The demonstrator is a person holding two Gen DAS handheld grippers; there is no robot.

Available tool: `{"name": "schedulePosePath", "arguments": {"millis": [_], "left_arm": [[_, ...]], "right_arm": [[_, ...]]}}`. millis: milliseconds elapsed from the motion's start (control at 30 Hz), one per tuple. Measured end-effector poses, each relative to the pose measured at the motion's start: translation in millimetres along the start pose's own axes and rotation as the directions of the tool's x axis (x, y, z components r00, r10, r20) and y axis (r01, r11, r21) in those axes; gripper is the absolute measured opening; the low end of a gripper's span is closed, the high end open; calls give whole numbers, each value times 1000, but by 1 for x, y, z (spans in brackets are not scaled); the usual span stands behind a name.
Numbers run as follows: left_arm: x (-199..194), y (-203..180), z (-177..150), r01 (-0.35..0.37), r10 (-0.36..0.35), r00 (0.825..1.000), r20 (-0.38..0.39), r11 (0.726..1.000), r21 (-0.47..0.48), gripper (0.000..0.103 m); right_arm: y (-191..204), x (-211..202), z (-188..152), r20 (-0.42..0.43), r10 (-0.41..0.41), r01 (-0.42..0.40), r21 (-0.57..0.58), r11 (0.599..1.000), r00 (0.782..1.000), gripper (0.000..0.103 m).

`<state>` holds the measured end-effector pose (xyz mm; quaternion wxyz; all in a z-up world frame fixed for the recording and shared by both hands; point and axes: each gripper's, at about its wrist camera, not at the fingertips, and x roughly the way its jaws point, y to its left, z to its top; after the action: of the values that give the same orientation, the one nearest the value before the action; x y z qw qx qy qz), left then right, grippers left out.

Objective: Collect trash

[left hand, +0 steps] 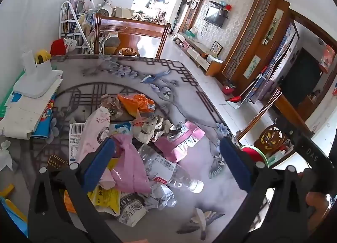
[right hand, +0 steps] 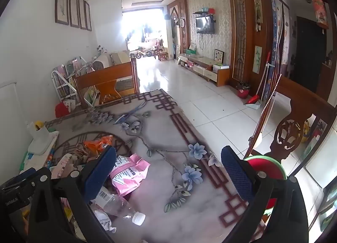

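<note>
A heap of trash lies on the flower-patterned table [left hand: 189, 87]: an orange bag [left hand: 137, 103], pink bags [left hand: 130, 165], a crushed clear bottle [left hand: 168, 169] with a white cap, crumpled paper [left hand: 151, 129] and a yellow packet [left hand: 107, 197]. My left gripper [left hand: 167, 146] hangs open just above the heap, its blue pads on either side of the bottle and pink bags, touching nothing. My right gripper [right hand: 168, 154] is open too, above bare table to the right of the heap. A pink packet [right hand: 128, 171] and the bottle [right hand: 118, 203] lie by its left finger.
A red round container with a green rim [right hand: 265, 165] sits past the table's right edge, beside a carved chair back [right hand: 288, 131]. Stacked papers and a white holder [left hand: 35, 80] fill the table's left side. A wooden chair [left hand: 130, 32] stands at the far end.
</note>
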<state>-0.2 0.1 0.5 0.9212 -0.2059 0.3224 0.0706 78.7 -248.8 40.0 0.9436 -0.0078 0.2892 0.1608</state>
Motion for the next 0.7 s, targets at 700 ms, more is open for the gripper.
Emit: {"name": "schedulePosePath", "arguments": {"millis": [700], "left_arm": [[0, -6, 0, -22, 22, 1000, 0, 999, 48, 98]], "right_arm": [[-1, 2, 0, -18, 3, -3, 8, 1000, 1000, 96]]}}
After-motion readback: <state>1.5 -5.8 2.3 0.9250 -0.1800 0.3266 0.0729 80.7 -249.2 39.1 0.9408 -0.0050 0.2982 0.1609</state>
